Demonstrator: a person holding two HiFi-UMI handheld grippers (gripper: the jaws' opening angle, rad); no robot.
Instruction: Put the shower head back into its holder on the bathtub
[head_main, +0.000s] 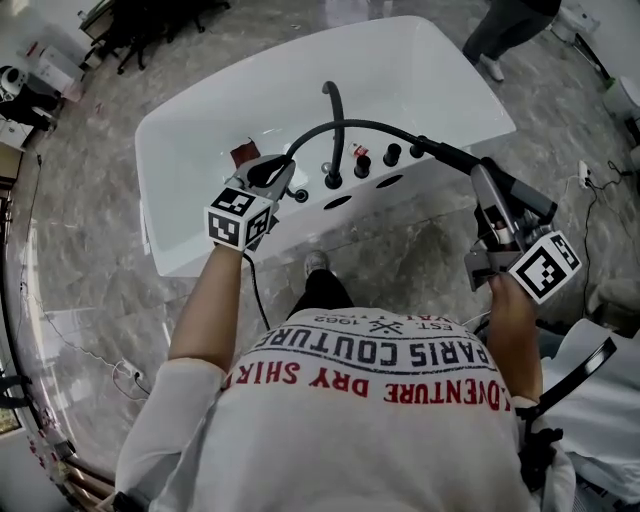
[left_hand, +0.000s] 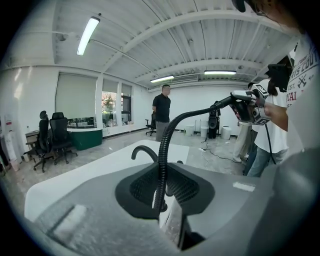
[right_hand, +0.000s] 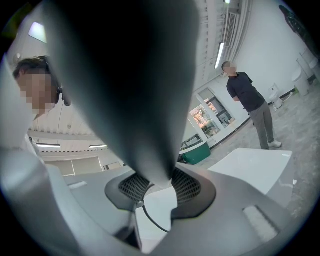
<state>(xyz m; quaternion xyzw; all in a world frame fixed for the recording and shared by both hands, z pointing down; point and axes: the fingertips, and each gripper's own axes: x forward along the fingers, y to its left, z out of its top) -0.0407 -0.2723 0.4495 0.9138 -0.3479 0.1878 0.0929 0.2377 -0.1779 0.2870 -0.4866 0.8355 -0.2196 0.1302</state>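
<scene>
head view: left arm (head_main: 205, 300) outstretched, left hand-held gripper (head_main: 281, 176) on black hose (head_main: 380, 125)

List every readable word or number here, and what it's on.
"PARIS COUTURE": white shirt, upside down.
"VENTURE DRY SHIR": red, same shirt, both ends hidden.
"EST." and a year, same shirt: too small to trust.
Gripper cubes: square patterns only, no words.

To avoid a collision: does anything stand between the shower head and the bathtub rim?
Nothing separate does. The shower head, in the right gripper, is near the rim. Only its own hose, held by the left gripper, arches over the knobs and faucet.
</scene>
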